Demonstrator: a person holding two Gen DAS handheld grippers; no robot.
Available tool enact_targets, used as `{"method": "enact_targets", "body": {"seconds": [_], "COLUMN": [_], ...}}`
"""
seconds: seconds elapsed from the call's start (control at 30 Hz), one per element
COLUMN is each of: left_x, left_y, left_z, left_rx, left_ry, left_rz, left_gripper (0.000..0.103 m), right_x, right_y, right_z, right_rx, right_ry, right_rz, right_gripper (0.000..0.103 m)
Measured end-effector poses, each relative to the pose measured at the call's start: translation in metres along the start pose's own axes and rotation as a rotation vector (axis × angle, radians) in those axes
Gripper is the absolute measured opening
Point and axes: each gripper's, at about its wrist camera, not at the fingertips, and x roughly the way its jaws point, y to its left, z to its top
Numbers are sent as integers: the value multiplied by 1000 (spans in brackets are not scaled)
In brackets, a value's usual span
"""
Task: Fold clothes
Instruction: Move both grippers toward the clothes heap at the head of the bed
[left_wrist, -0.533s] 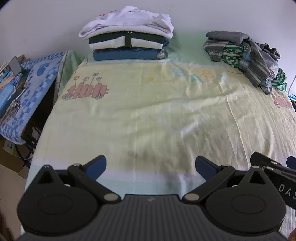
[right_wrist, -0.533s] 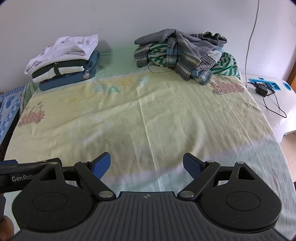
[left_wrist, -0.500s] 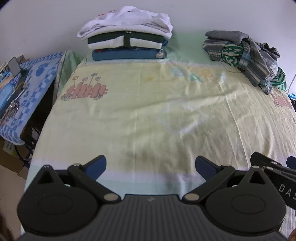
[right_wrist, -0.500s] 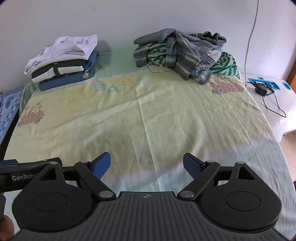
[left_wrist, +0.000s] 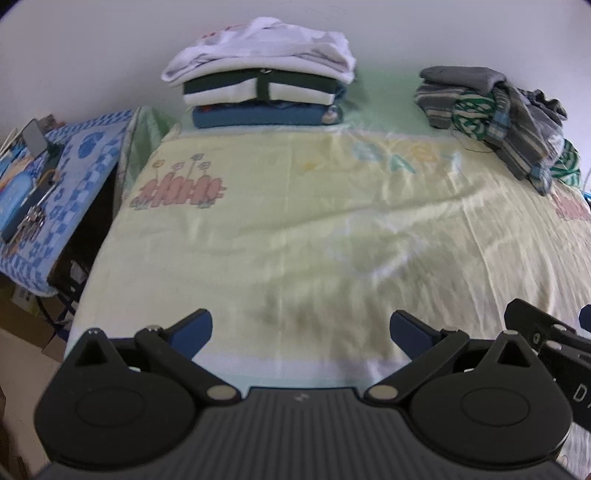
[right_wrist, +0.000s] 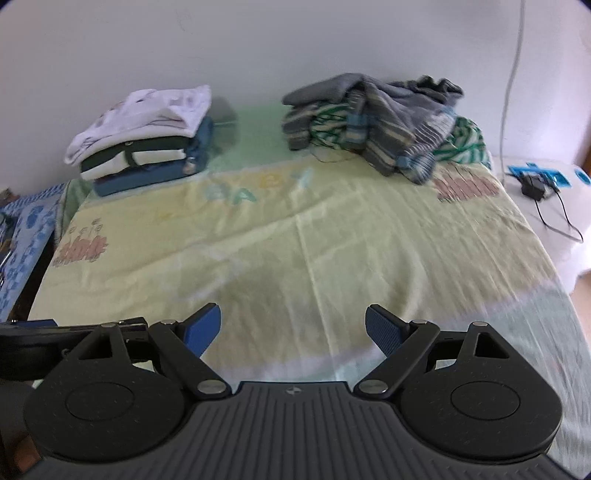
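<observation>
A neat stack of folded clothes (left_wrist: 264, 92) (right_wrist: 147, 144), white on top, dark green and white below, blue at the bottom, sits at the far left of the bed. A loose heap of unfolded clothes (left_wrist: 498, 110) (right_wrist: 388, 125), grey, striped and green-white, lies at the far right. My left gripper (left_wrist: 301, 330) hangs open over the near edge of the yellow sheet (left_wrist: 295, 229), nothing between its blue pads. My right gripper (right_wrist: 293, 330) is open too, just as bare, over the same near edge. Each gripper's body shows at the side of the other's view.
A blue patterned cloth (left_wrist: 66, 177) with a phone and keys covers a low surface left of the bed. To the right, a white surface (right_wrist: 546, 206) carries a charger and cable. A white wall backs the bed. The floor shows past the bed's right edge.
Both views have tipped and shifted slightly, and the picture is blurred by motion. Both grippers stay open, and the clothes lie where they were.
</observation>
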Motion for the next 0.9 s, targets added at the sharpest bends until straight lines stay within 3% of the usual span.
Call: {"method": "enact_targets", "body": {"seconds": [0.4,0.9], "left_x": [-4,-9], "left_y": [25,-20], "left_z": [-7,-6], "left_rx": [-70,32], "left_ry": [-1,-12], "left_rz": [27,-34], "left_gripper": [102,102], "right_x": [2,-7], "right_y": [25,-10], "right_z": [0,-3], "right_rx": [-57,27], "right_ry": [6,-10], "right_rz": [52,-25], "right_gripper": [88,88]}}
